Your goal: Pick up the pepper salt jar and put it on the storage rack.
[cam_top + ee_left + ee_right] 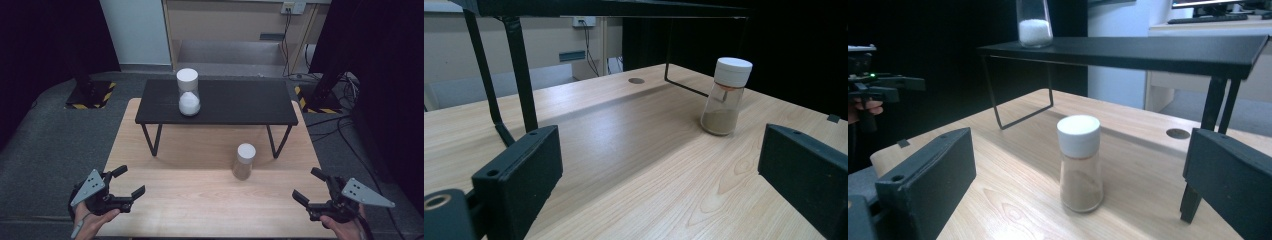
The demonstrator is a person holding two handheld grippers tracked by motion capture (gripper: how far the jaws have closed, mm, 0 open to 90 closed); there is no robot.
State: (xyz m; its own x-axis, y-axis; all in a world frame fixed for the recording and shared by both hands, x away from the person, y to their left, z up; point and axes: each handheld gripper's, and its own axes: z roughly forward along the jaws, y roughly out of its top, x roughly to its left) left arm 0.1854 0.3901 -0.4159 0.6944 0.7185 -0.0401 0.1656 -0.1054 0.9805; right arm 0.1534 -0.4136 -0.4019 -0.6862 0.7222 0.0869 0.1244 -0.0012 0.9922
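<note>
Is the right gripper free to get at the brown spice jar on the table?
Probably yes: the right gripper is open, and bare table lies between it and the brown spice jar.

Clear glossy glass shaker (1081,170), white matt plastic cap, on smooth pale wood-grain table (200,200).

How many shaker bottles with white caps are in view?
2. One with white powder stands on the black shelf; one with brown powder stands on the wooden table, in front of the shelf.
</note>
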